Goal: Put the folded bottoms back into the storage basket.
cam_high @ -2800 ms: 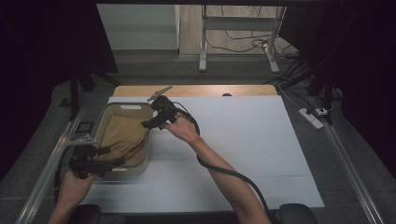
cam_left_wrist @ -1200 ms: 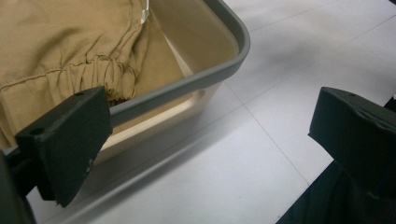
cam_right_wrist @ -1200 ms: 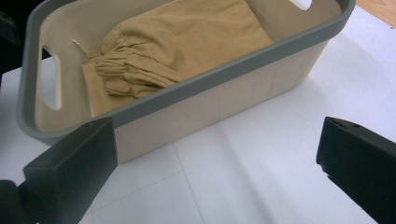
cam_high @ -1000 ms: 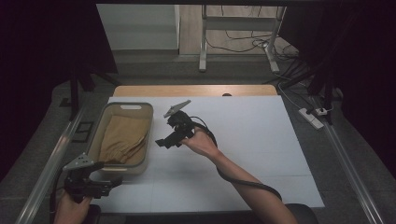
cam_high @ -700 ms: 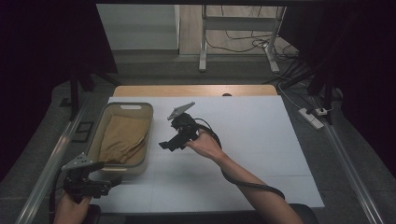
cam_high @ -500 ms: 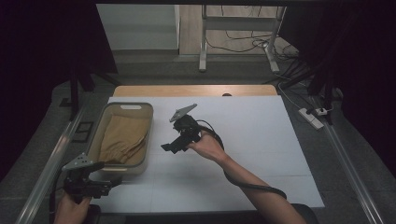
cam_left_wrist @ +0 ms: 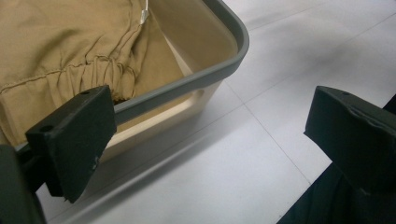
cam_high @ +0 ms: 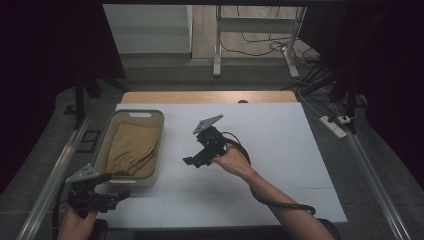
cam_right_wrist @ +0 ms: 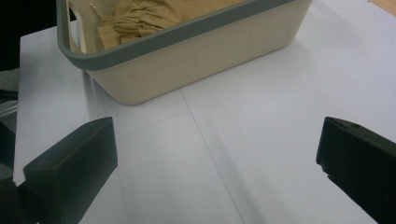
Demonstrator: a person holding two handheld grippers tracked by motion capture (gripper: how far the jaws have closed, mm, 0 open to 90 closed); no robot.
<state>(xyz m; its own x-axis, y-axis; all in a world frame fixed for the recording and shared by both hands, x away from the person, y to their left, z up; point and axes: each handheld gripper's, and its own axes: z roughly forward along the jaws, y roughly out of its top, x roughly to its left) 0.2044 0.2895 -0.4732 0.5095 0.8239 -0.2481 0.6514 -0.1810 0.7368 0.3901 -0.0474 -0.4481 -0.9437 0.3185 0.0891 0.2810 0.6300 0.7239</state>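
While the right claw (cam_high: 196,161) is held above the white table (cam_high: 280,150), its jaws are spread wide with nothing between them, as is seen in the right gripper view. The beige basket (cam_high: 131,145) with the grey rim is found ahead of this claw and apart from it, across a strip of bare table. A tan folded cloth (cam_high: 131,150) is seen lying inside the basket. The left claw (cam_high: 107,201) is held low at the table's near edge, its jaws likewise parted and empty. In the left gripper view the basket's near corner (cam_left_wrist: 233,42) is placed just beyond the left jaw, close to it but not gripped, and the gathered cloth (cam_left_wrist: 70,51) is shown inside.
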